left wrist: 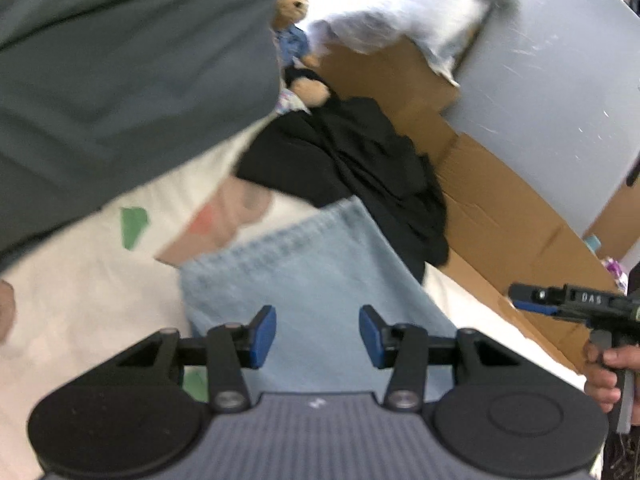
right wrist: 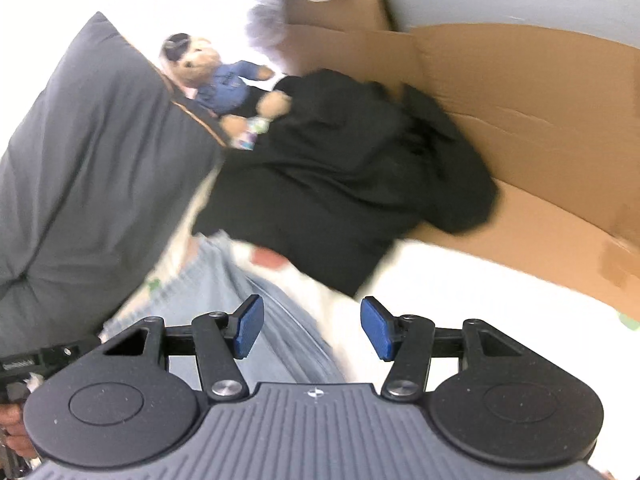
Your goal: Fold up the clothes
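Denim jeans (left wrist: 312, 280) under both wide, empty grippers, left gripper (left wrist: 318, 336), right gripper (right wrist: 312, 328), pillow (left wrist: 400, 12) only in left view

The light-blue denim jeans (left wrist: 320, 264) look coarse-woven and matt. The black garment (right wrist: 340, 184) is soft, dull cloth. Each claw, left (left wrist: 318, 336) and right (right wrist: 312, 328), has matt black plastic arms, blue rubbery pads (right wrist: 249, 326) and shiny metal screws. The cardboard (right wrist: 520, 128) is matt brown.

Only legible txt I get: "DAS" on the right gripper (left wrist: 516, 298) body, at my 3 o'clock.
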Demonstrator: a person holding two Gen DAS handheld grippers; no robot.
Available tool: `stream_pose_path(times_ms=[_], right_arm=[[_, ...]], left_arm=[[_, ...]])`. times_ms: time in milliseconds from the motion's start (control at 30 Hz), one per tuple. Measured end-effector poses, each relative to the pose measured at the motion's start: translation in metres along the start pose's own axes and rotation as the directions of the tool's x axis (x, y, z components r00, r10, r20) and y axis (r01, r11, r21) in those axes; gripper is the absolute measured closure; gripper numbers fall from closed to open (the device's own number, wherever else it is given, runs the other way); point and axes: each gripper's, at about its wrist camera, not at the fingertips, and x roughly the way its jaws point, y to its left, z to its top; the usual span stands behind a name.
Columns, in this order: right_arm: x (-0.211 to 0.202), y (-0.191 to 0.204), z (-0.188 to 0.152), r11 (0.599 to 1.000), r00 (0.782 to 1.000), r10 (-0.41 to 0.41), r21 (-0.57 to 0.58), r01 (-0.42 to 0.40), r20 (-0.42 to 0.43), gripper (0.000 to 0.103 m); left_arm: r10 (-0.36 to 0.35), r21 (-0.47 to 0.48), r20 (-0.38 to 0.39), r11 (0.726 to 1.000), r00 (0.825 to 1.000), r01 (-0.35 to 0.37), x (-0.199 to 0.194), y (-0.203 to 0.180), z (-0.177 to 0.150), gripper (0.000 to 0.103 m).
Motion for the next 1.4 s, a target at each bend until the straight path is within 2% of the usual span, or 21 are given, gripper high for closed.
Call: stream_pose_path(times_ms=[133,367,533,667,767,833,1033,1133,1267,1400], right_arm=[[-0.025,-0.017,-0.025,0.999,0.999,-0.037,0.022,0.037,-0.020,0.043],[-0.055,-0.026,-0.059,0.995,0.995,-0.092,0.023,0.093,-0.023,0.043],[-0.054,-0.016,-0.079,0.990,0.989,-0.136,-0.058,0.132,-0.062,0.043],[-0.045,-0.001,-0.089,0.981,0.986,-0.146,-0.139,0.133,-0.083,0.046],[-0.028,0.010,-0.092,0.968,0.978,-0.170,-0.204,0.143,-0.123,0.046],[-0.015,0.013,-0.094,0.959,0.970,-0.195,-0.233,0.159,-0.143,0.046],[0.020,0.012,-0.086,0.964,0.967,-0.187,-0.220,0.146,-0.174,0.046],[0.037,0.017,-0.078,0.966,0.970,-0.171,-0.222,0.131,-0.172,0.046],[0.057,0.024,-0.065,0.967,0.974,-0.150,-0.230,0.110,-0.167,0.046],[0.074,0.029,-0.048,0.968,0.980,-0.138,-0.231,0.103,-0.142,0.046]], left_arm=[[-0.017,0.007,-0.006,1.000,1.000,0.017,0.002,-0.022,-0.019,0.055],[-0.026,0.082,-0.022,0.996,0.999,0.028,0.011,-0.041,-0.044,0.055],[-0.041,0.134,-0.026,0.990,0.999,0.044,0.019,-0.051,-0.059,0.055],[-0.049,0.176,-0.030,0.983,0.998,0.054,0.026,-0.059,-0.070,0.055],[0.001,0.219,-0.041,0.976,0.999,0.008,0.042,-0.055,-0.075,0.056],[0.019,0.219,-0.027,0.976,0.999,-0.013,0.047,-0.049,-0.074,0.062],[0.063,0.231,0.031,0.970,0.998,-0.069,0.051,-0.037,-0.071,0.065],[0.106,0.217,0.102,0.968,0.989,-0.126,0.046,-0.031,-0.066,0.065],[0.106,0.158,0.146,0.979,0.984,-0.129,0.045,-0.014,-0.059,0.070],[0.128,0.175,0.210,0.970,0.969,-0.166,0.037,-0.008,-0.057,0.072]])
